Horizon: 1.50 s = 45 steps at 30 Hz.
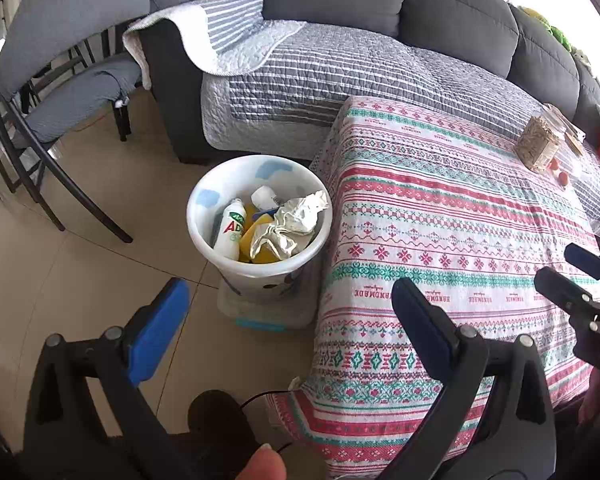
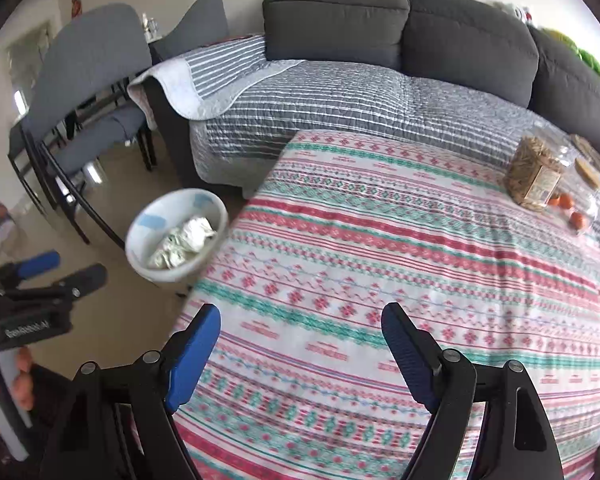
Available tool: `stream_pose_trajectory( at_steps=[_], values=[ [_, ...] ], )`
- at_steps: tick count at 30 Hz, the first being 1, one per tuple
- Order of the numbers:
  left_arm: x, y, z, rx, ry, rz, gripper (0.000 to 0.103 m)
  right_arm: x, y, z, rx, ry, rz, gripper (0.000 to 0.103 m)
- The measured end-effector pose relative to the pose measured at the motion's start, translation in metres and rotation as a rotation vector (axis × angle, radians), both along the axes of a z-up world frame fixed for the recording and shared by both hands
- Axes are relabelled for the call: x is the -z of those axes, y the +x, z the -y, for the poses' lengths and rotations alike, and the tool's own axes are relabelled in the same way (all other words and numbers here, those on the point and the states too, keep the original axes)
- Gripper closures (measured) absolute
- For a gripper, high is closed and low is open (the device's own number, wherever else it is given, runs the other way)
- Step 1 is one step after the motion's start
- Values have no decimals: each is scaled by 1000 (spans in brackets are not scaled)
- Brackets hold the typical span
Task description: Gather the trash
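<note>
A white trash bin [image 1: 204, 216] stands on the floor by the left edge of the patterned table [image 1: 460, 240]. In it lie crumpled paper [image 1: 292, 220], a white bottle [image 1: 230, 228] and yellow pieces. My left gripper [image 1: 288, 292] is open and empty, held just in front of the bin and the table corner. My right gripper [image 2: 300, 316] is open and empty above the table's near part [image 2: 380, 248]. The bin [image 2: 140, 248] shows blurred at the left of the right wrist view. The right gripper [image 1: 568, 264] also shows at the right of the left wrist view.
A clear jar of sticks [image 1: 538, 144] and small orange fruits [image 1: 560, 172] sit at the table's far right corner. A grey sofa with a striped quilt [image 1: 340, 68] runs behind the table. Grey chairs [image 1: 60, 60] stand at the left on the tiled floor.
</note>
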State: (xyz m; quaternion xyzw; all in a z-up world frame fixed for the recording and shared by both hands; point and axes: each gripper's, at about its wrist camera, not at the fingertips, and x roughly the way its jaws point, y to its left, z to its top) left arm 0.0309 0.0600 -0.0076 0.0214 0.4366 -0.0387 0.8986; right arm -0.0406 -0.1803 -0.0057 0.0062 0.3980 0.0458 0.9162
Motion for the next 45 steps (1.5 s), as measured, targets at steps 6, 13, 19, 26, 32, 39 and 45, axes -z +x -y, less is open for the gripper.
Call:
stream_pose_trajectory(
  at_steps=[6,13,19,26,32,39,45],
  values=[
    [4,-11,-3,-46,27,38,2,4,-5,3,8,-54,24,10],
    [5,-15,-1,-51,26,44,2,10,-3,7,35,-49,16,9],
    [5,-17,3,-36,23,46,2,11,-1,1,25,-56,17,9],
    [5,-18,6,-25,22,43,2,9,-1,-5,18,-61,27,10],
    [5,-19,8,-23,26,47,2,9,-3,-7,7,-64,35,9],
    [4,-20,8,-22,23,49,2,10,-4,-7,5,-61,32,9],
    [5,-19,9,-25,28,46,2,9,-4,-10,-3,-64,36,10]
  ],
)
